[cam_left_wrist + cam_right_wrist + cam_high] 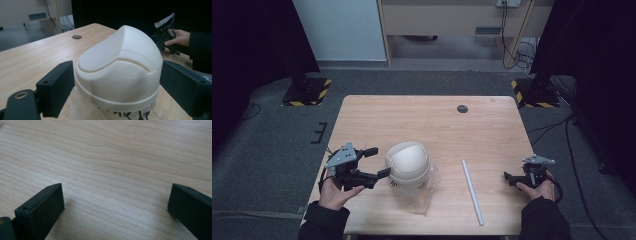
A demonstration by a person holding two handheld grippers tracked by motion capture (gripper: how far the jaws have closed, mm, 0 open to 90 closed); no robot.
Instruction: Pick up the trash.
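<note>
Cream plastic dome lid (407, 163) sits on a small bin lined with a clear plastic bag (422, 196), on the near-left part of the wooden table (427, 120). Left gripper (371, 163) is at the lid's left side with its jaws spread wide; in the left gripper view the two black jaws stand on either side of the dome (120, 70), one just beside each flank, and I cannot tell whether either pad is touching yet. Judged step: closing on the lid to grip it. To do this well, the jaws should close on the lower rim band where the walls are near vertical, not on the sloped crown, where the pads would likely slide upward. Bag film bunches below the rim, so the pads should stay above it to avoid catching the film. Right gripper (514, 179) rests low near the table's right edge, jaws apart and holding nothing; the right gripper view has bare wood between them. White rod (472, 191) lies between bin and right gripper, well apart from both, slanting toward the near edge. Open room: the far half of the table is bare apart from a round cable hole (462, 108). Bin stands fairly near the front edge, so any pull is safer directed away from it.
</note>
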